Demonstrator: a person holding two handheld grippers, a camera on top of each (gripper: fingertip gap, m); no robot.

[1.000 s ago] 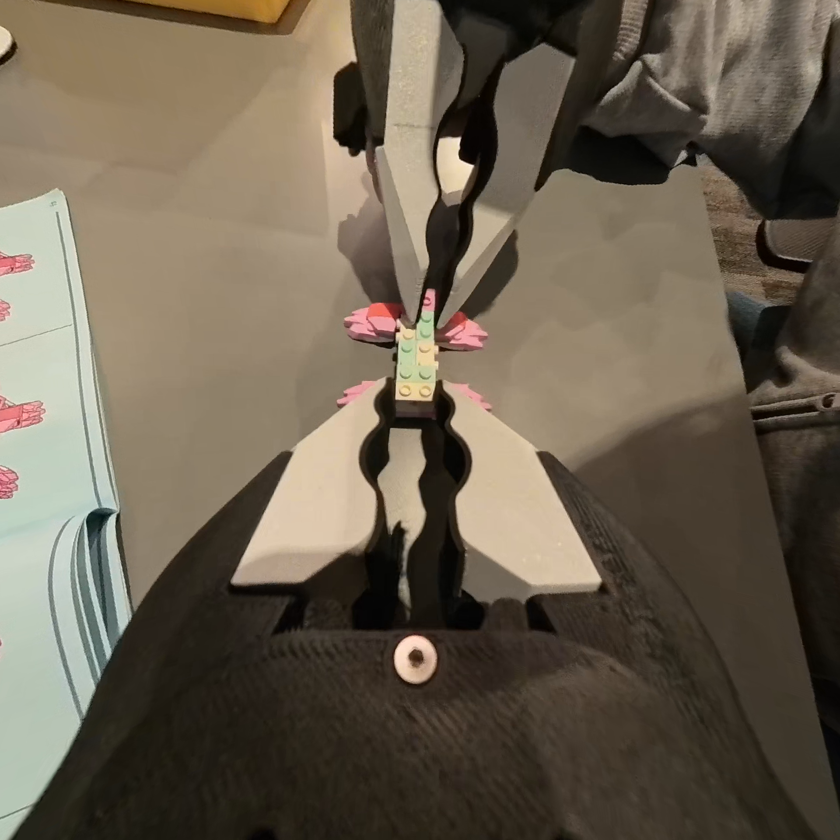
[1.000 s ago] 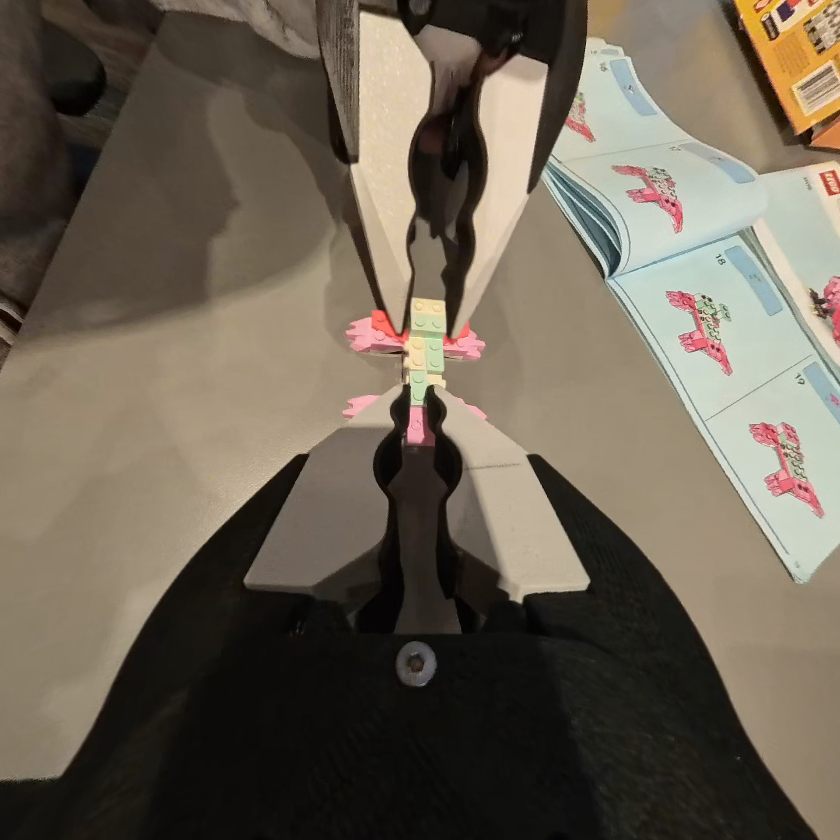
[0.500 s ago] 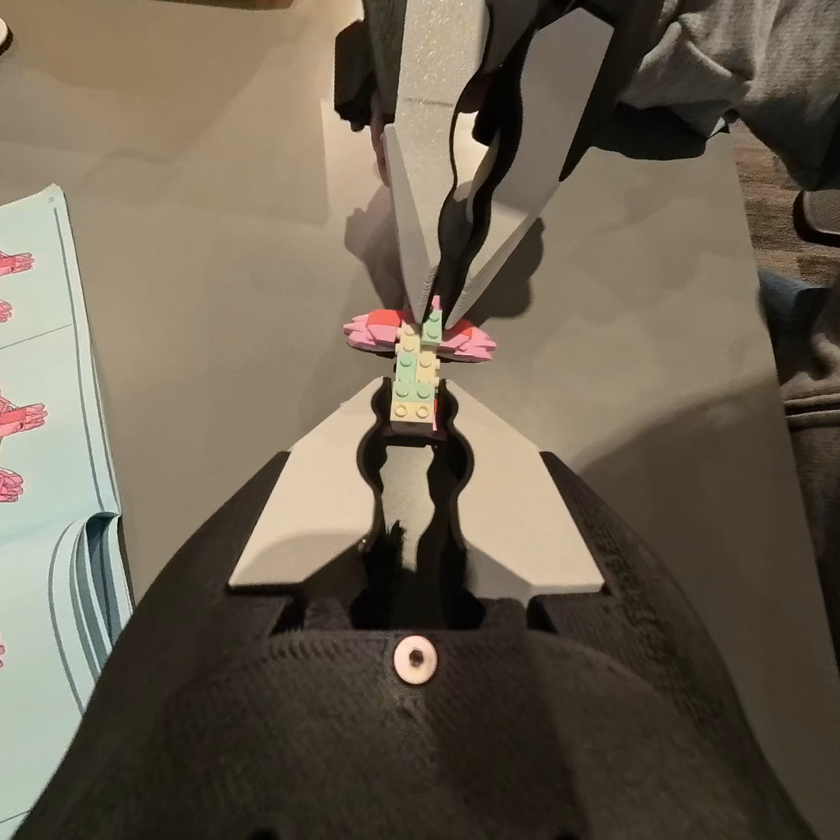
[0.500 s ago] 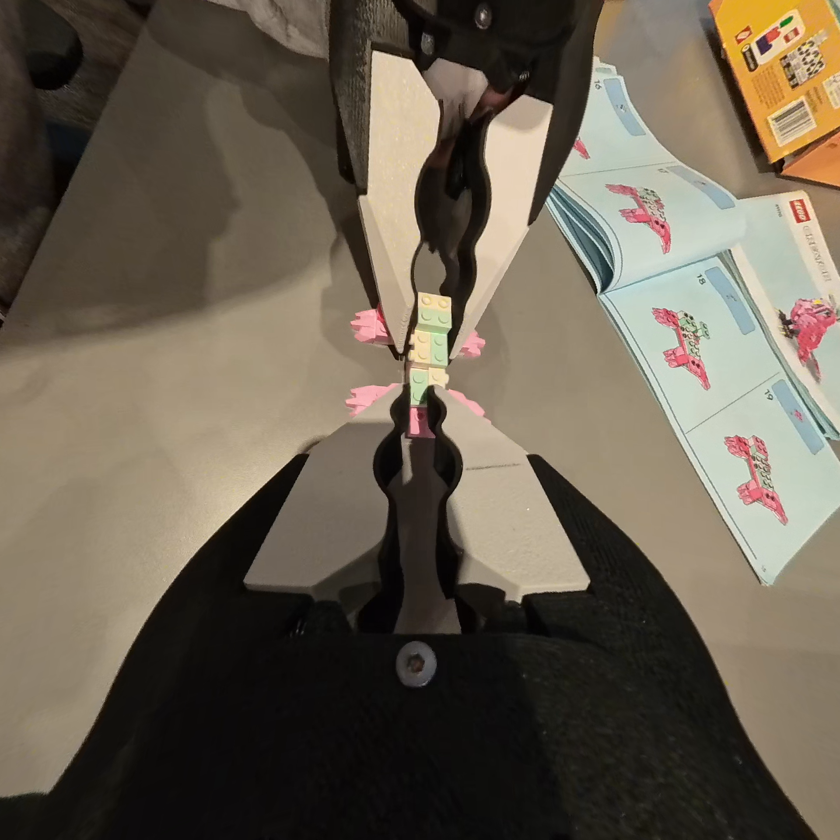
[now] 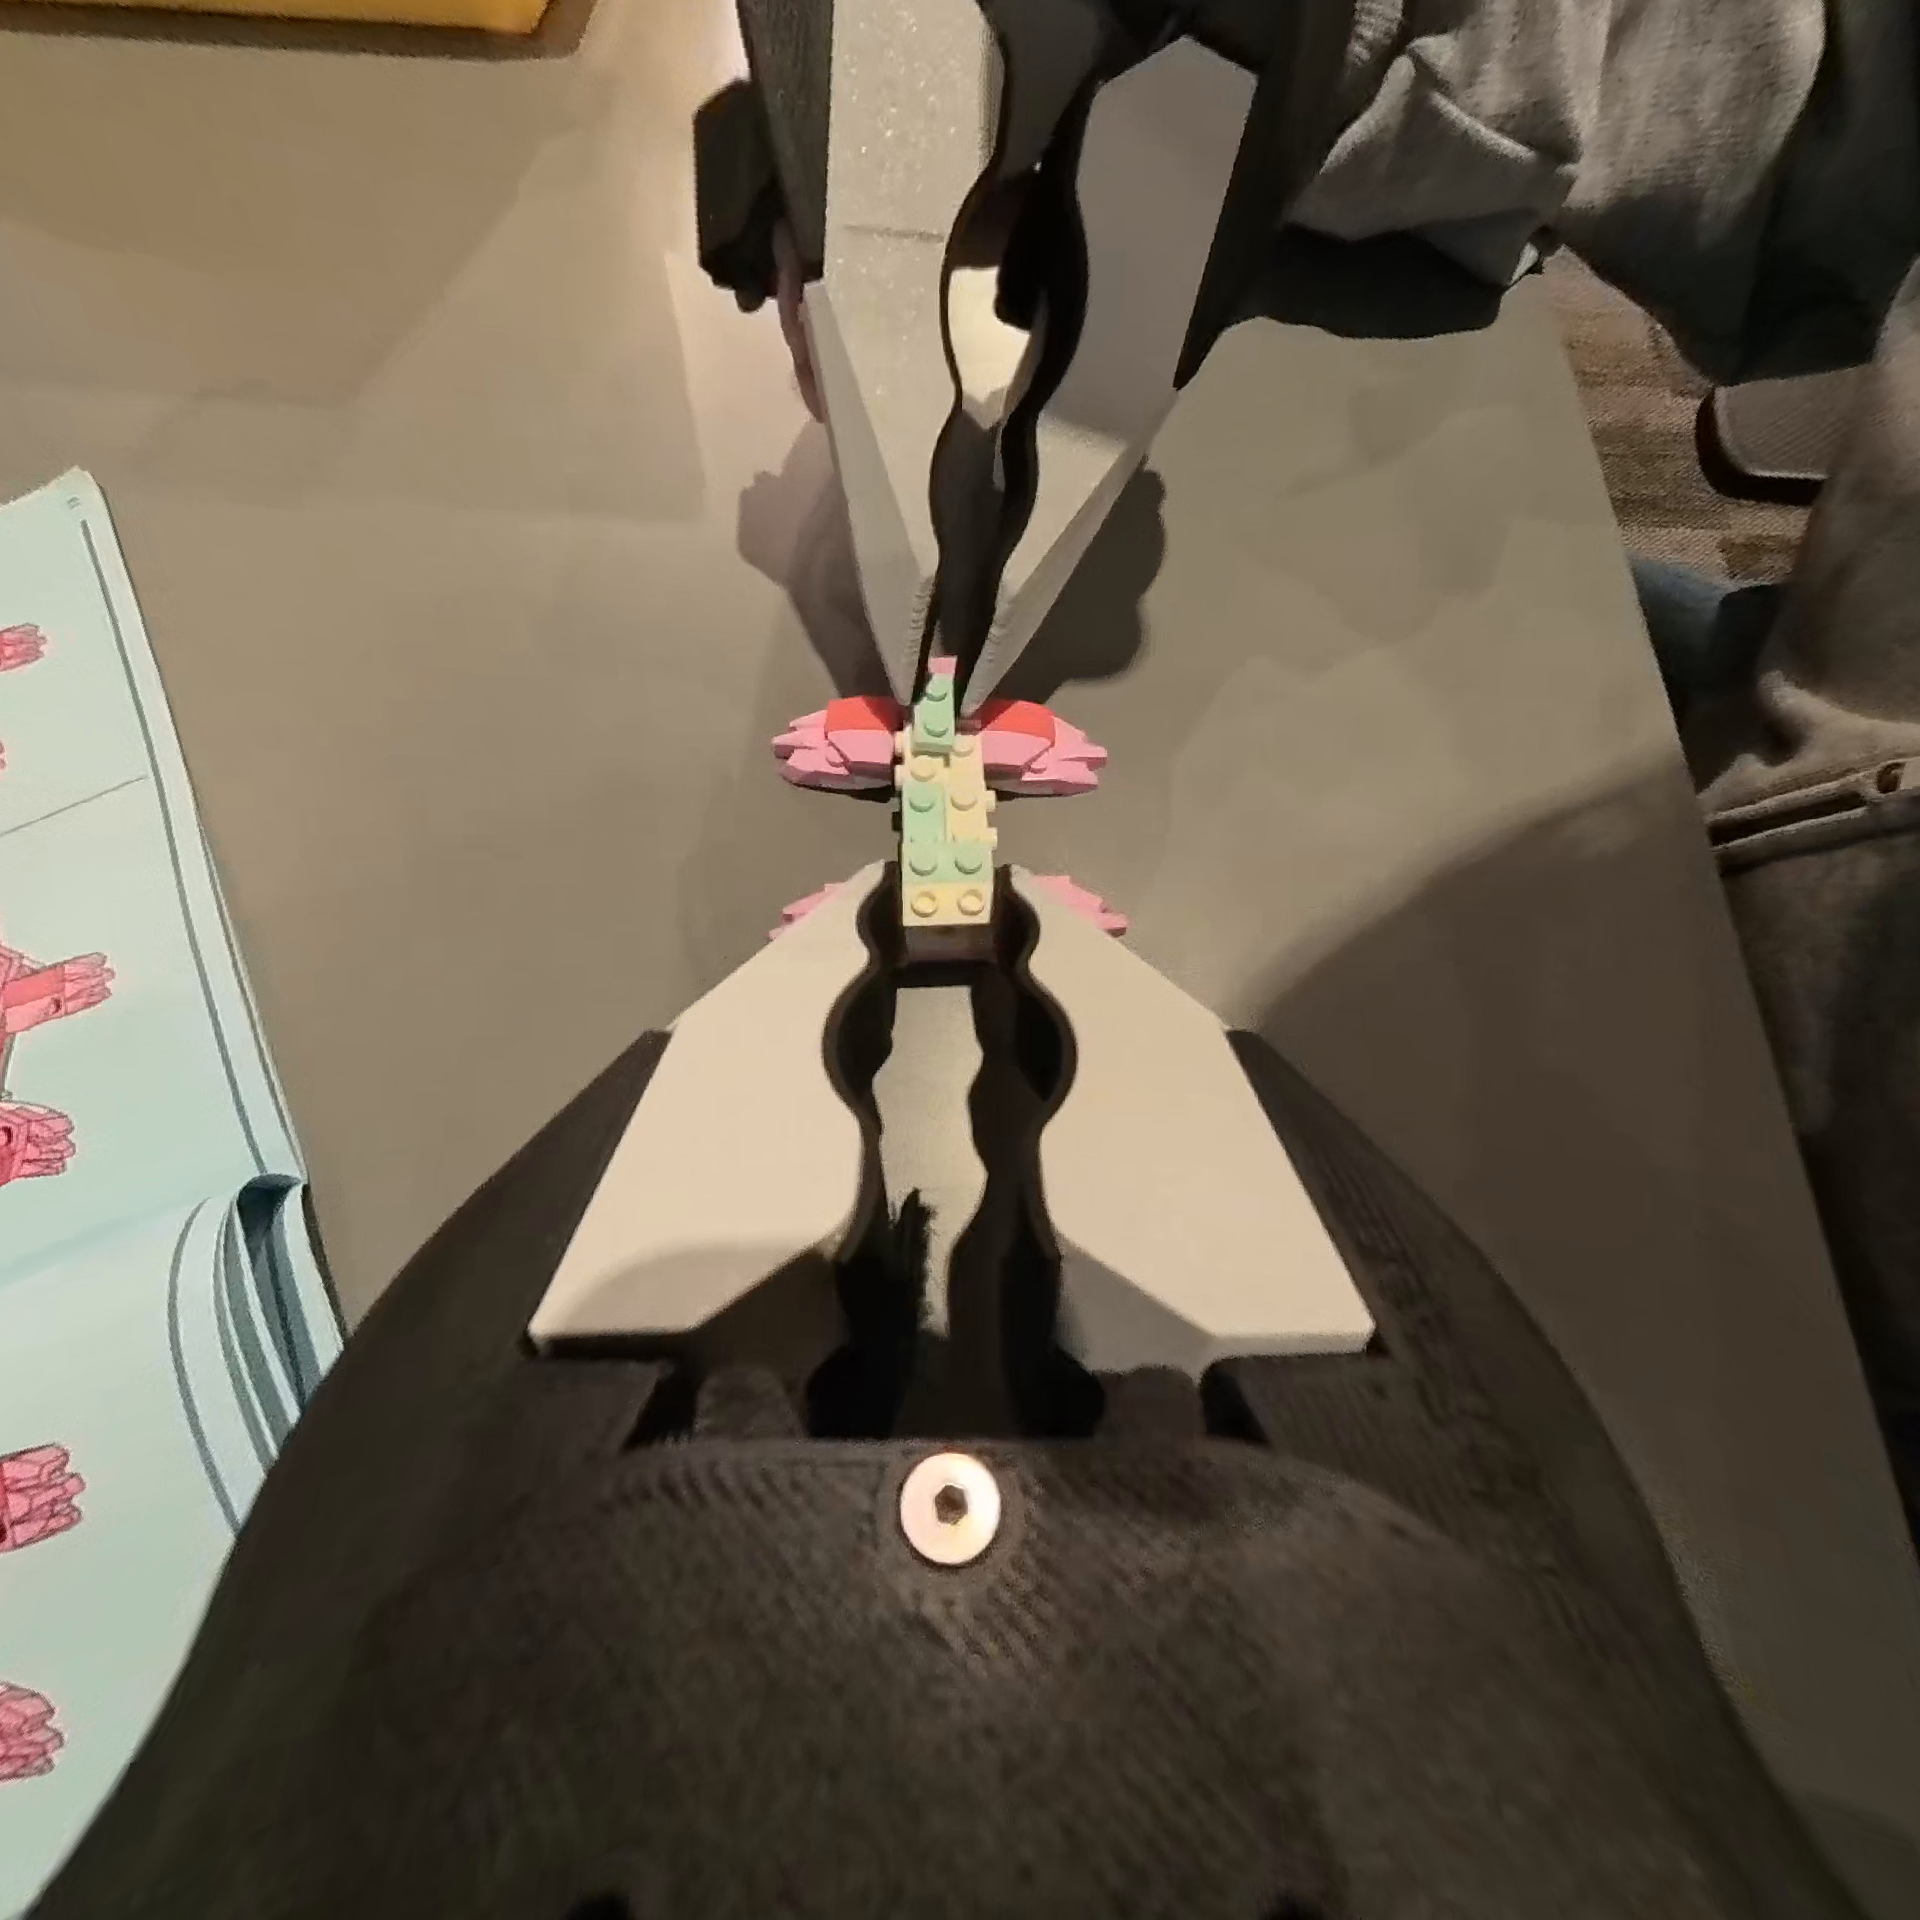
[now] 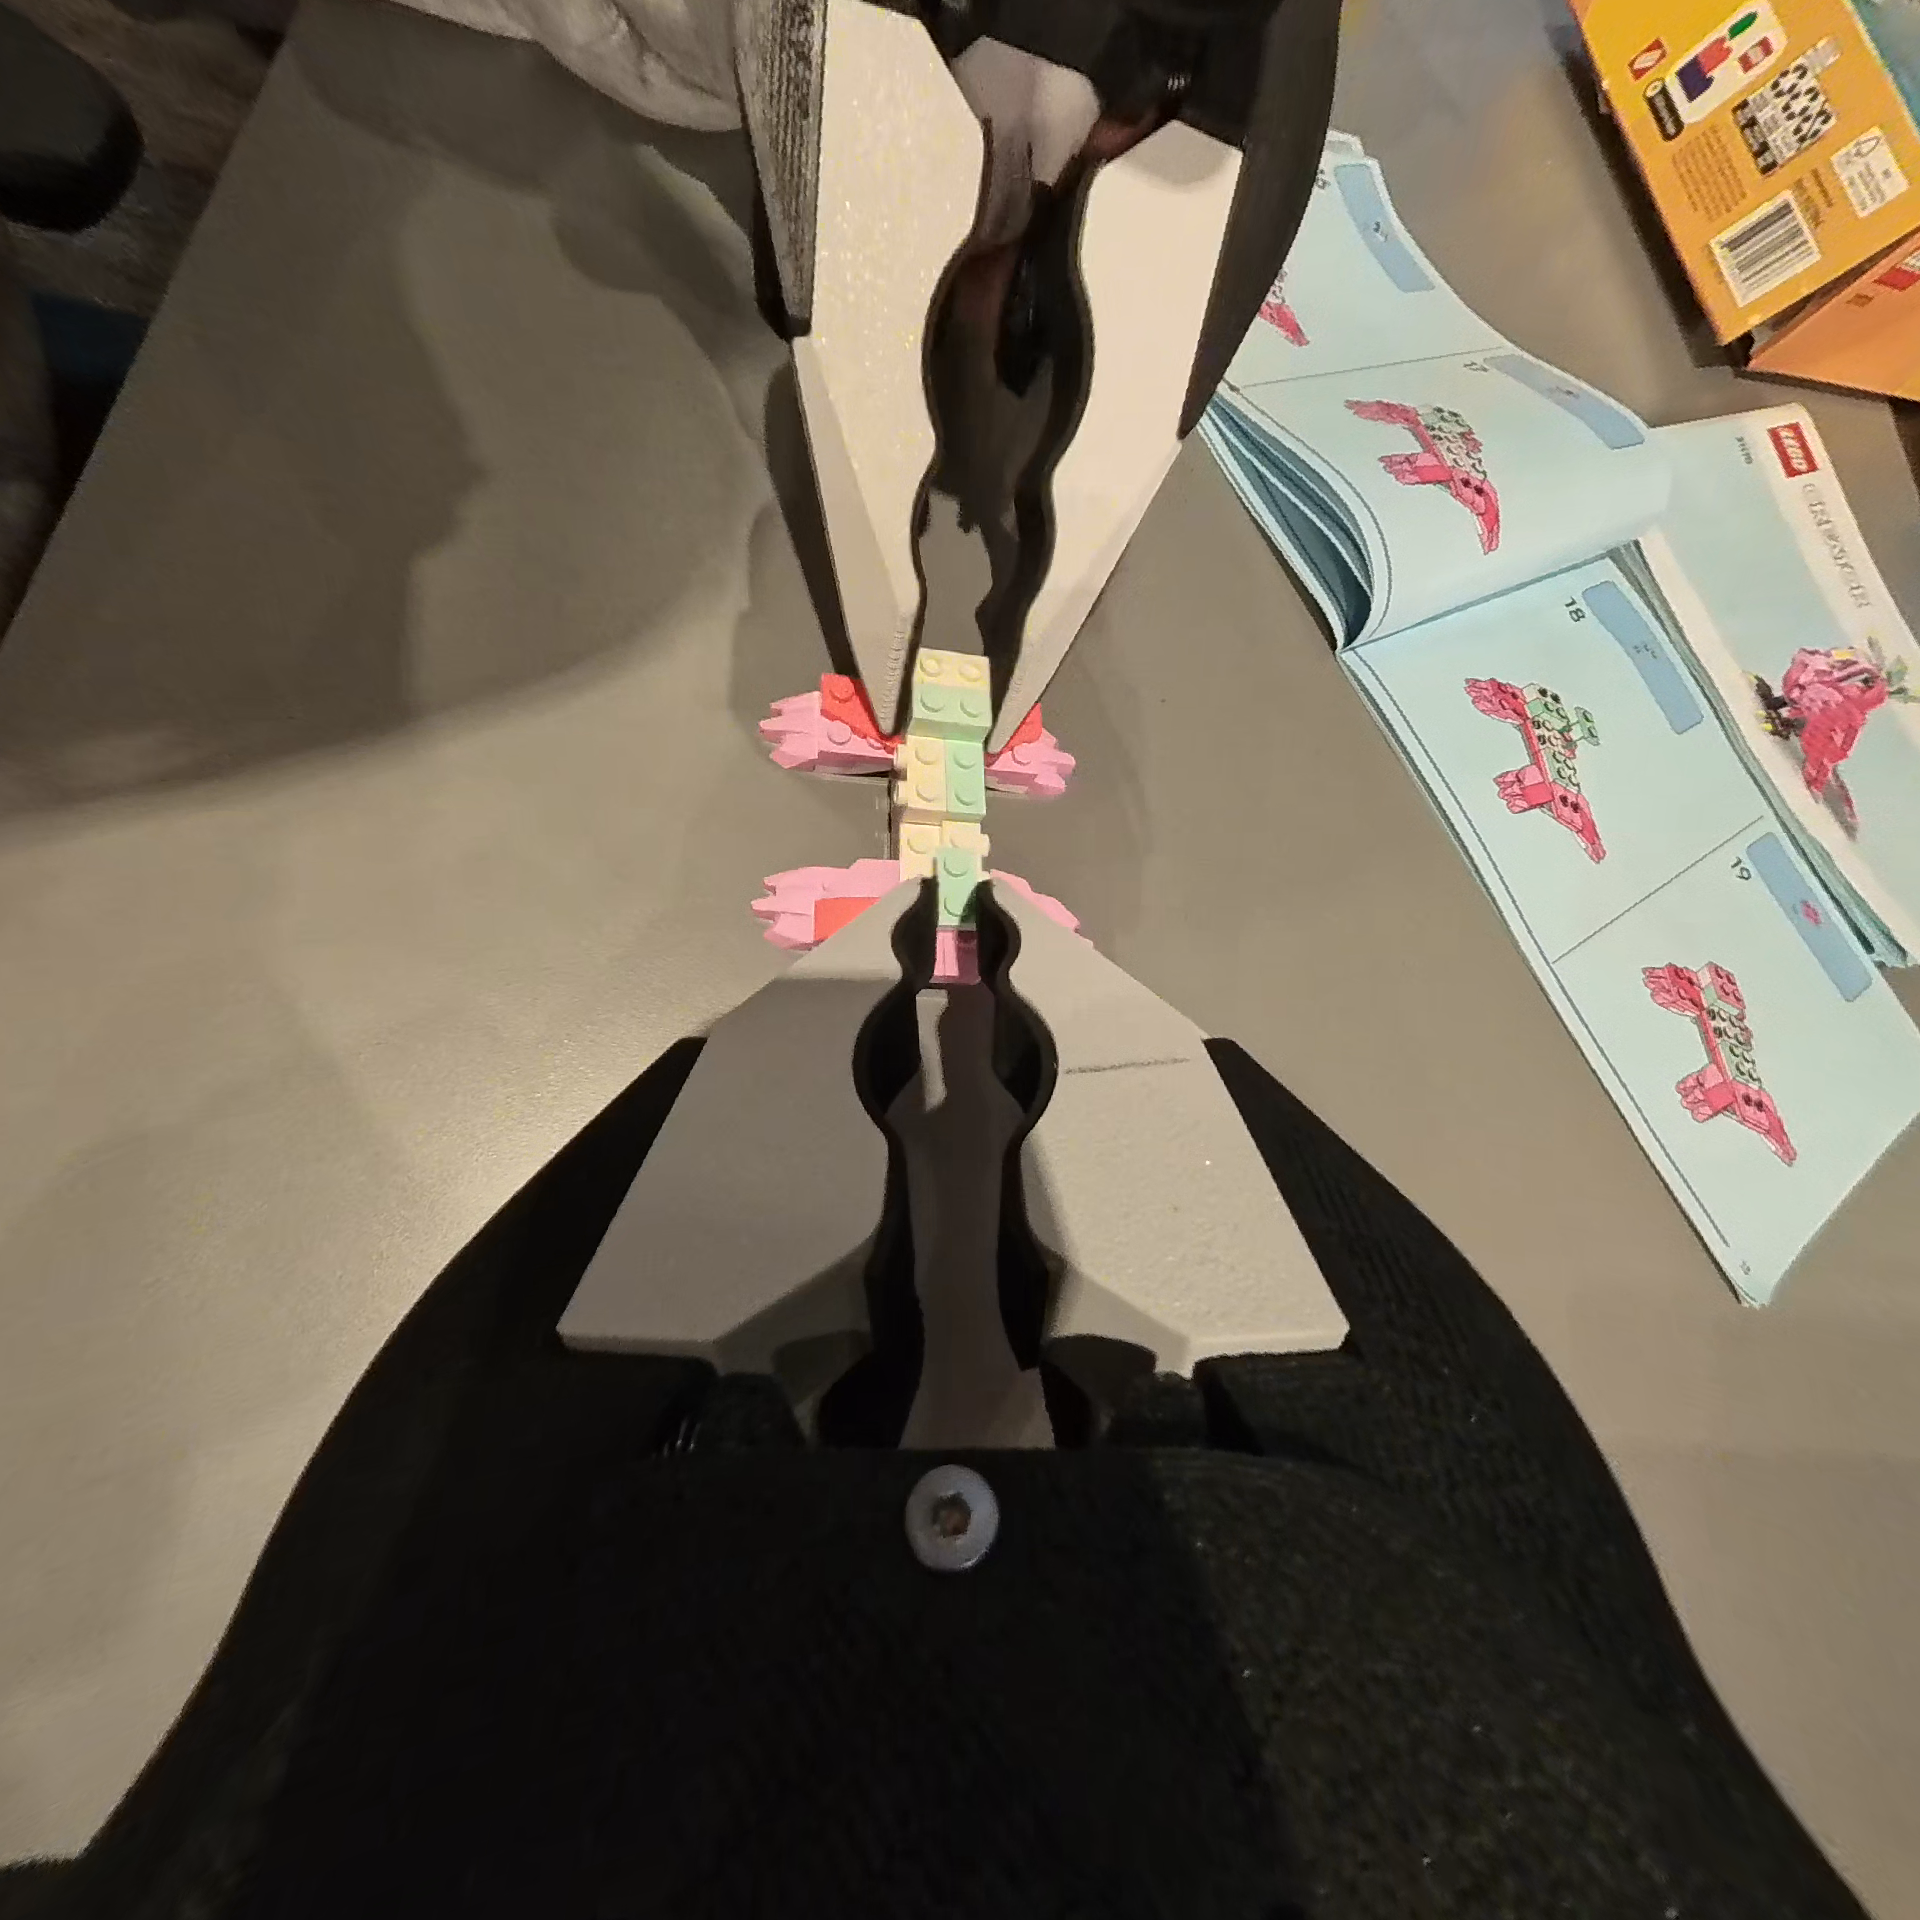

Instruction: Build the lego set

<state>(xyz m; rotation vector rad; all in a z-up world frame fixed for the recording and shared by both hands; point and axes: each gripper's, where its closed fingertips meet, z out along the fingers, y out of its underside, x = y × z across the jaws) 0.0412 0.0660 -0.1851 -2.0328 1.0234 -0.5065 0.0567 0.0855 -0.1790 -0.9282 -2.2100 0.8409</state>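
A small lego model has pale green and cream plates on top, with pink clawed feet and red pieces at its sides. It sits low over the grey table; I cannot tell if its feet touch. My left gripper is shut on the model's near end in the left wrist view. My right gripper comes from the far side and is shut on the other end. In the right wrist view the model lies between my right gripper below and my left gripper above.
An open light-blue instruction booklet lies to the right of the model; its edge also shows in the left wrist view. A yellow-orange box lies beyond it. A person's grey sleeve is above the table's edge. The grippers are tip to tip, or close to it.
Both grippers stay shut on the model's two ends. The pair has shifted slightly over the table, and the right gripper now stands straighter in the left wrist view.
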